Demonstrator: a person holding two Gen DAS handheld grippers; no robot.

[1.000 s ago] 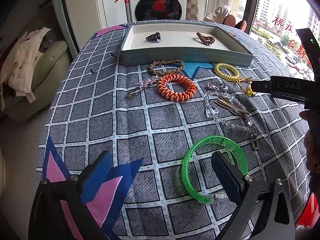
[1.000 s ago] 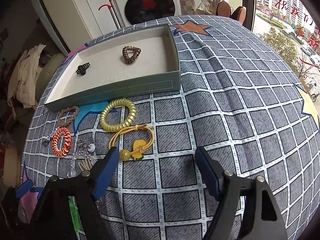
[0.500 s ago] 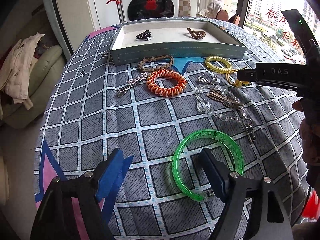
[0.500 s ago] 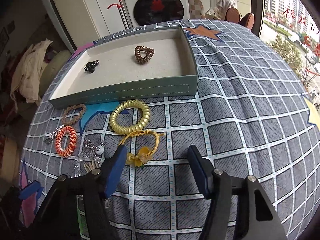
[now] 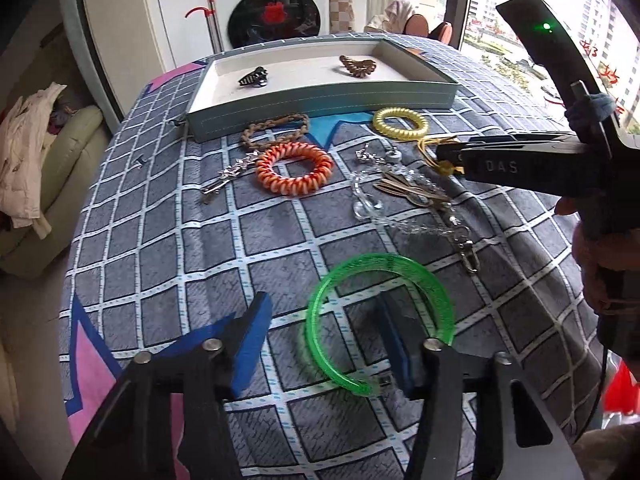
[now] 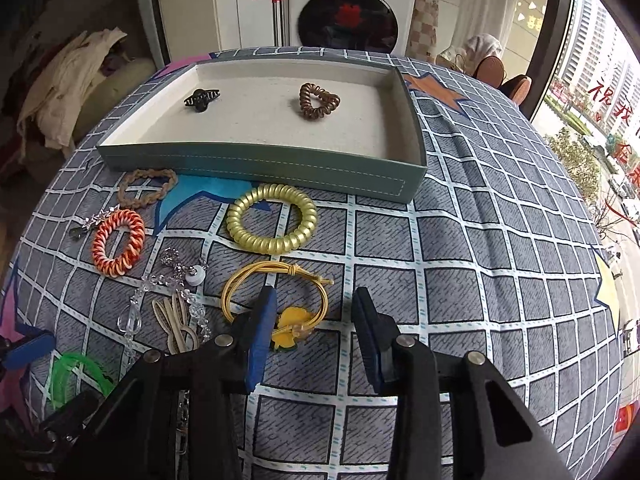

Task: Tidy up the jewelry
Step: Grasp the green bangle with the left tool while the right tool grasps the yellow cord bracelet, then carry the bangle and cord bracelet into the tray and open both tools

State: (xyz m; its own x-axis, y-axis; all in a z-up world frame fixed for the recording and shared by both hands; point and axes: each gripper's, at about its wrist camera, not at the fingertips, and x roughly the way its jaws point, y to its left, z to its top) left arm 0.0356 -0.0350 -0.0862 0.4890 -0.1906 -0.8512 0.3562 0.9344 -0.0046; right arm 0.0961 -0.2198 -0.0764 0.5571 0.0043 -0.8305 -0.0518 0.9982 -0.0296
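Observation:
A green open bangle [image 5: 380, 312] lies on the checked cloth. My left gripper [image 5: 324, 340] is over it with its jaws closing: one finger stands inside the ring, the other outside, and the pads are still clear of the rim between them. A yellow cord hair tie with a flower [image 6: 288, 326] lies between the closing jaws of my right gripper [image 6: 316, 328], close to the left finger and not pinched. The grey-green tray [image 6: 260, 160] behind holds a black claw clip [image 6: 202, 98] and a brown spiral tie [image 6: 318, 100].
Loose on the cloth are a gold spiral tie [image 6: 272, 220], an orange spiral tie [image 6: 118, 242], a brown braided band [image 6: 146, 186], a crystal chain [image 5: 400, 208] and beige clips [image 6: 176, 320]. A washing machine [image 6: 352, 12] stands behind the table, a sofa [image 5: 48, 168] to its left.
Both grippers' jaws have narrowed. The right gripper has shifted over the yellow tie, whose flower now sits between its fingers. The left gripper stayed over the green bangle.

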